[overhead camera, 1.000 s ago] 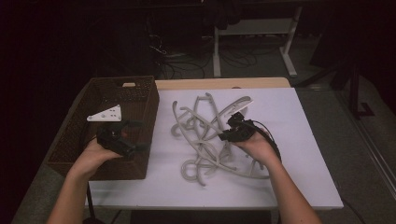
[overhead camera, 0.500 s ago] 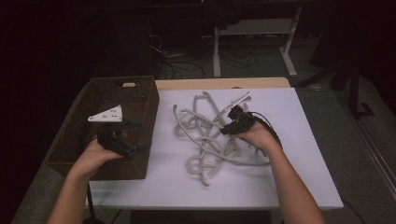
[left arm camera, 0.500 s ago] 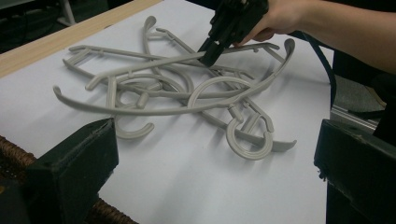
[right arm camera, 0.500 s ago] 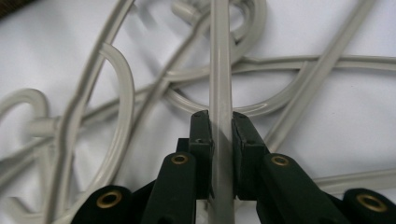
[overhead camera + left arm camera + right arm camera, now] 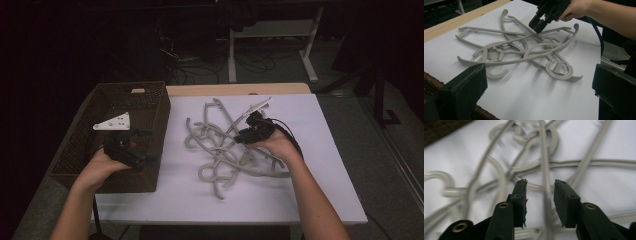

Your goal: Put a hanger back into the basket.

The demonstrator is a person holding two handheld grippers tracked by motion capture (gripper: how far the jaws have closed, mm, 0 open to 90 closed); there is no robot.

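A tangle of several grey plastic hangers (image 5: pixel 220 150) lies on the white table (image 5: pixel 310 190). My right gripper (image 5: pixel 240 139) hovers over the pile's right side, pointing down and to the left. Its jaws have just been opening. One thin hanger bar (image 5: pixel 545 170) runs up between the two pads with a gap on each side. From the left gripper view the pile (image 5: pixel 524 50) spreads out ahead, with the right gripper (image 5: pixel 537 23) at its far edge. My left gripper (image 5: pixel 147 145) is held over the front right corner of the wicker basket (image 5: pixel 125 90), open wide with nothing between its fingers.
The dark brown basket fills the table's left end, and its woven rim (image 5: pixel 429 77) shows low in the left gripper view. A bare wooden strip (image 5: pixel 240 89) runs along the table's back edge. Past it, a white desk frame (image 5: pixel 310 60) and cables stand in the dark.
The right gripper shifted slightly toward the back, and its jaws parted around the hanger bar. The hanger pile shifted and resettled. The left hand stayed where it was.
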